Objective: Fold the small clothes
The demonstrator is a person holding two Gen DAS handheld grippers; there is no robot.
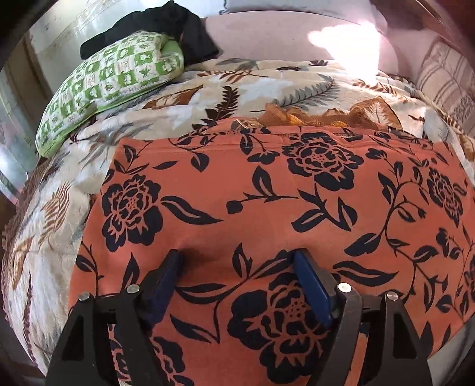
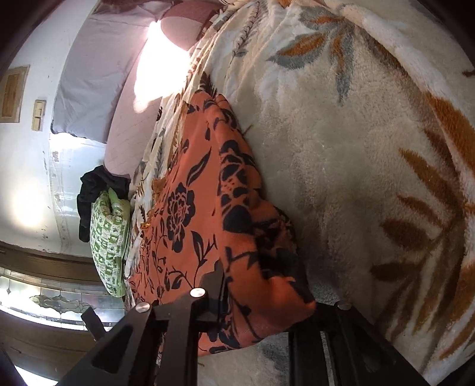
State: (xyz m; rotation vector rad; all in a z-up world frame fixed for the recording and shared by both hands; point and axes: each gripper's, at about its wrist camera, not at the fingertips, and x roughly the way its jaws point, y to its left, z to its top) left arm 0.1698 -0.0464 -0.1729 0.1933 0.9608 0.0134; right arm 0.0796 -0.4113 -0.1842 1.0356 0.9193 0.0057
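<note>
An orange garment with black flowers (image 1: 267,202) lies spread flat on a cream leaf-print blanket (image 1: 225,89). My left gripper (image 1: 237,258) stands open low over its near part. The blue pads (image 1: 311,282) sit wide apart with flat cloth between them, and nothing is pinched. In the right wrist view the same orange garment (image 2: 193,207) runs away from me. My right gripper (image 2: 258,285) is shut on the garment's near edge, where the cloth bunches up and folds over the fingertips and hides them.
A green-and-white patterned pillow (image 1: 109,89) with a black cloth (image 1: 175,26) on it lies at the far left of the bed. A brownish-orange lacy piece (image 1: 320,115) sits just beyond the garment's far edge. A pale pink headboard or wall (image 1: 267,35) lies behind.
</note>
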